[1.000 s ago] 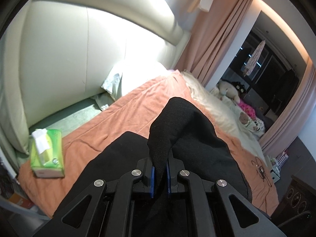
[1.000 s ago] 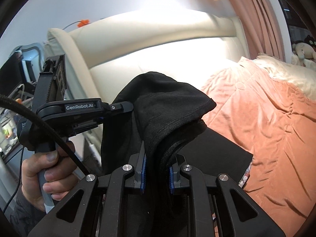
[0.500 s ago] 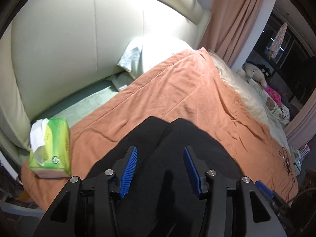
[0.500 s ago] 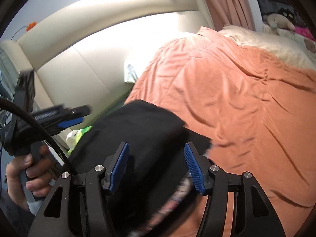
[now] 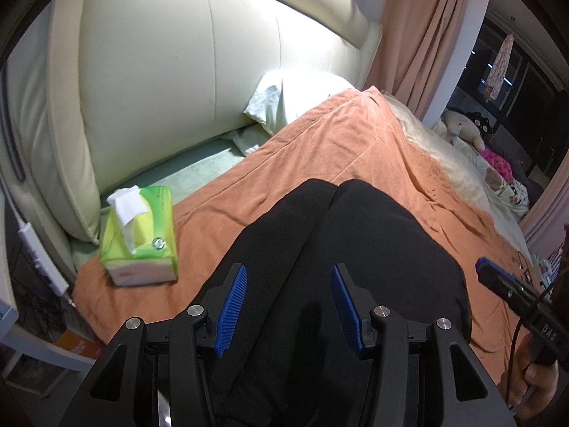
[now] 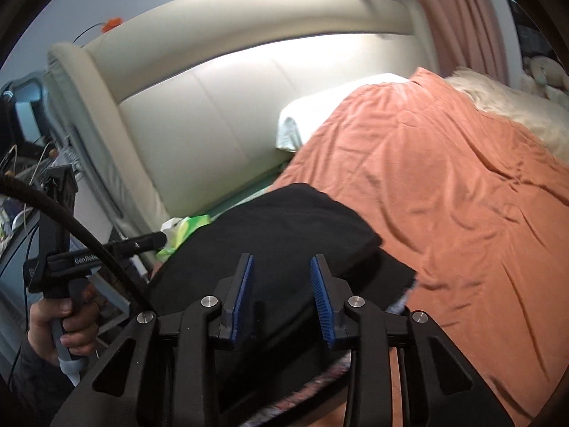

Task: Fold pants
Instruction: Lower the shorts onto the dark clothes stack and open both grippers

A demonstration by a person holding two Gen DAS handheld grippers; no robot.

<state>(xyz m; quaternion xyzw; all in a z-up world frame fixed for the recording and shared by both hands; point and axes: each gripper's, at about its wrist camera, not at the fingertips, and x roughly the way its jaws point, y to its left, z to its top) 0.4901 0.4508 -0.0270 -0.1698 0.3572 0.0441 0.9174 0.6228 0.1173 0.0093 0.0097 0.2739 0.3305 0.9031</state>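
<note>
Black pants lie folded in a flat stack on the orange blanket at the near edge of the bed. My left gripper hovers just above them, open, blue pads apart with nothing pinched. In the right wrist view the same pants lie under my right gripper, whose jaws are closing with only air between the pads; the cloth lies below them. The left gripper shows there too, held by a hand at the left. The right gripper's tip enters the left wrist view at the right.
A green tissue box sits left of the pants near the cream headboard. A white pillow lies at the head of the bed. Stuffed toys sit at the far side. A patterned cloth peeks from under the pants.
Both grippers let go of the lifted black fabric and opened; the pants dropped flat onto the blanket. The left gripper sank toward them. The right jaws have narrowed since half a second ago.
</note>
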